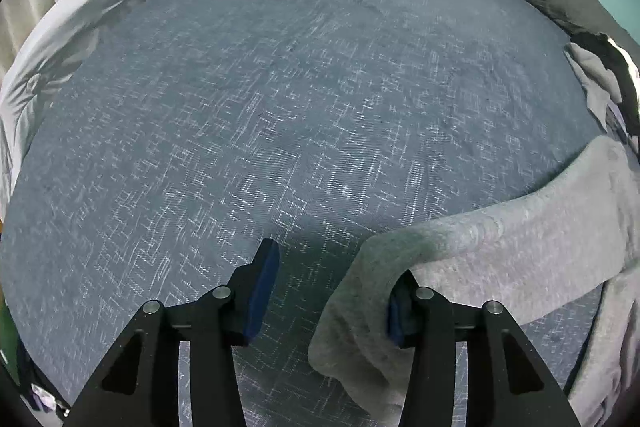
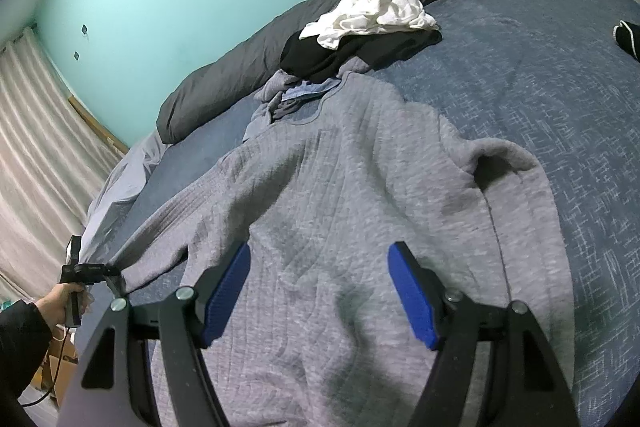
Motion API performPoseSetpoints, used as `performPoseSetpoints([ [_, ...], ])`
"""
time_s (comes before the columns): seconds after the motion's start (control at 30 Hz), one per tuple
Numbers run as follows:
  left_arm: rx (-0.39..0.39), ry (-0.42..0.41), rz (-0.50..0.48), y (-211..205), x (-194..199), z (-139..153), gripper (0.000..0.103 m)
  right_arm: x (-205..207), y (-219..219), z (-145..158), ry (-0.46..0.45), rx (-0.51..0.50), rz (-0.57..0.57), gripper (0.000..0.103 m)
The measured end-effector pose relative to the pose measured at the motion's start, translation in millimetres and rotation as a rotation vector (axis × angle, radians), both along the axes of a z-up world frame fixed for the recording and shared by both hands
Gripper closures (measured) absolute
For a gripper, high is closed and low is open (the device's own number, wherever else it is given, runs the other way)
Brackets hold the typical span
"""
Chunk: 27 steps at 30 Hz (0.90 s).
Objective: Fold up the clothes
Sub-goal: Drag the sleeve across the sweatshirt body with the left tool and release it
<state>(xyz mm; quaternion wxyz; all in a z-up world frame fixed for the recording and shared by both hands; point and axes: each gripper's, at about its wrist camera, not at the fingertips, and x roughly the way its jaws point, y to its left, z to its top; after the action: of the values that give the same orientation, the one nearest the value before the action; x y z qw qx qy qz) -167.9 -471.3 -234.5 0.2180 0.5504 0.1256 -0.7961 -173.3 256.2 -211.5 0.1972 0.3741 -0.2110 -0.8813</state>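
Sweater [image 2: 340, 195], grey quilted knit, lies spread on the blue bedspread [image 2: 560, 99], collar toward 12 o'clock, 1 sleeve [image 1: 500, 247] stretched toward 8 o'clock. Step in hand, by judgement: folding that sleeve in over the body; next the cuff must be gripped firmly and carried across without dragging the body. Left gripper [image 1: 332, 295] stands wide open, the cuff draped over its right finger, not pinched. Right gripper [image 2: 320, 291] hovers over the lower body, jaws wide, holding nothing. Clothes pile [image 2: 360, 35] sits at 12 o'clock.
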Motion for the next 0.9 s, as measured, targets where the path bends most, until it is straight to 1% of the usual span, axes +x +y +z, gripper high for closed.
performPoseSetpoints([
  [0.03, -0.005, -0.01, -0.006, 0.3, -0.4, -1.8, 0.049, -0.1, -0.8, 0.0, 0.001, 0.004, 0.002, 0.031],
  [0.13, -0.098, -0.085, -0.126, 18.0, -4.4, -5.2, 0.049, 0.4, -2.6, 1.9, 0.006, 0.013, 0.006, 0.031],
  [0.17, -0.132, -0.103, -0.154, 22.0, -4.0, -4.4, 0.049, 0.8, -2.8, 2.8, 0.01, 0.014, 0.007, 0.031],
  [0.2, -0.144, -0.107, -0.159, 22.0, -2.5, -2.1, 0.049, 1.2, -3.1, 3.8, 0.014, 0.015, 0.008, 0.031],
  [0.3, -0.143, -0.09, -0.14, 16.9, 4.1, 7.2, 0.049, 1.9, -3.1, 6.2, 0.019, 0.012, 0.007, 0.031],
  [0.33, -0.119, -0.067, -0.129, 14.2, 7.2, 11.4, 0.049, 2.2, -3.1, 6.9, 0.02, 0.011, 0.006, 0.031],
  [0.4, 0.036, 0.044, -0.039, -3.4, 20.7, 22.2, 0.049, 2.9, -3.2, 9.1, 0.024, 0.01, 0.004, 0.031],
  [0.43, 0.064, 0.072, 0.005, -12.0, 28.2, 26.9, 0.049, 3.7, -3.8, 11.2, 0.029, 0.012, 0.003, 0.031],
  [0.47, 0.027, 0.055, 0.015, -14.6, 31.7, 29.3, 0.049, 4.4, -4.3, 13.2, 0.034, 0.014, 0.002, 0.031],
  [0.53, -0.046, 0.003, -0.002, -10.9, 40.4, 30.8, 0.049, 5.6, -5.0, 16.8, 0.046, 0.017, 0.004, 0.031],
  [0.57, -0.064, 0.001, 0.009, -11.5, 43.2, 32.1, 0.049, 6.0, -5.6, 17.7, 0.049, 0.018, 0.006, 0.031],
  [0.63, -0.084, 0.021, 0.049, -15.6, 46.9, 35.6, 0.049, 6.5, -7.1, 18.2, 0.049, 0.018, 0.012, 0.031],
  [0.8, -0.12, -0.007, 0.129, -43.9, 55.3, 31.8, 0.049, 7.4, -10.4, 19.3, 0.052, 0.023, 0.023, 0.031],
  [0.87, -0.115, 0.014, 0.148, -46.4, 52.6, 29.2, 0.049, 6.7, -11.2, 18.8, 0.051, 0.024, 0.024, 0.031],
  [0.9, -0.108, 0.026, 0.144, -45.9, 52.9, 29.2, 0.049, 6.4, -11.3, 18.2, 0.049, 0.024, 0.023, 0.031],
])
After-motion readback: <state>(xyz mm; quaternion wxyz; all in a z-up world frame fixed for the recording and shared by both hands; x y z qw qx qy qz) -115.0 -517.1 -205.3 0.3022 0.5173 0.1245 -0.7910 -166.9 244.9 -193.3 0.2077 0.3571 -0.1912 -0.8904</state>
